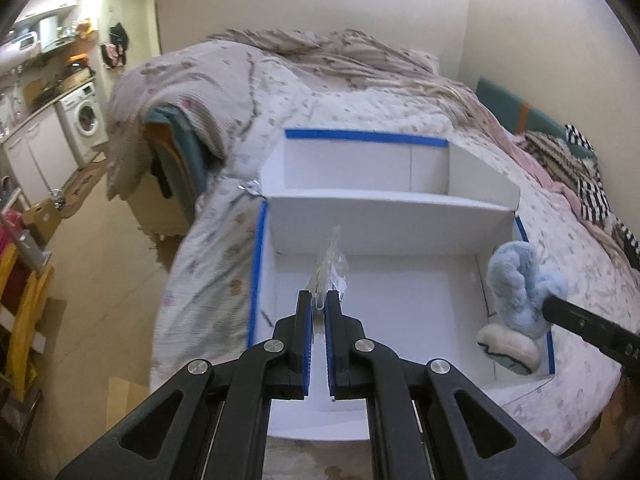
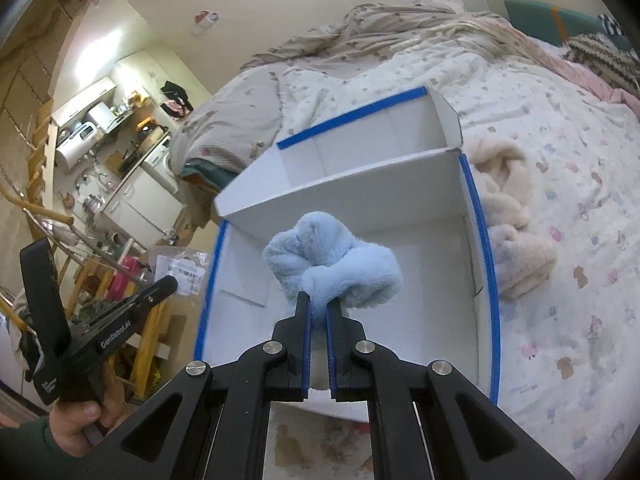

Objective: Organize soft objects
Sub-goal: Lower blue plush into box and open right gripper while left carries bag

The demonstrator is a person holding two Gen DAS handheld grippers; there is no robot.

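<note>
Blue slipper [image 2: 332,260], fluffy, hangs over big front section of white box [image 2: 468,208] w/ blue tape on edges, pinched tight in right gripper [image 2: 318,310]. Left gripper [image 1: 319,305] has its jaws squeezed on a clear plastic bag [image 1: 332,268], also above front section. Box sits on bed [image 2: 560,184]. Cream fuzzy thing [image 2: 512,232] lies just outside box's right wall.

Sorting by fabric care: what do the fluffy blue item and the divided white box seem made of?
Fluffy blue item: likely synthetic plush or faux fur, with a long, matte, fuzzy pile. Divided white box: apparently cardboard or foam board, with thin, flat, matte panels and blue tape along the rims.
</note>
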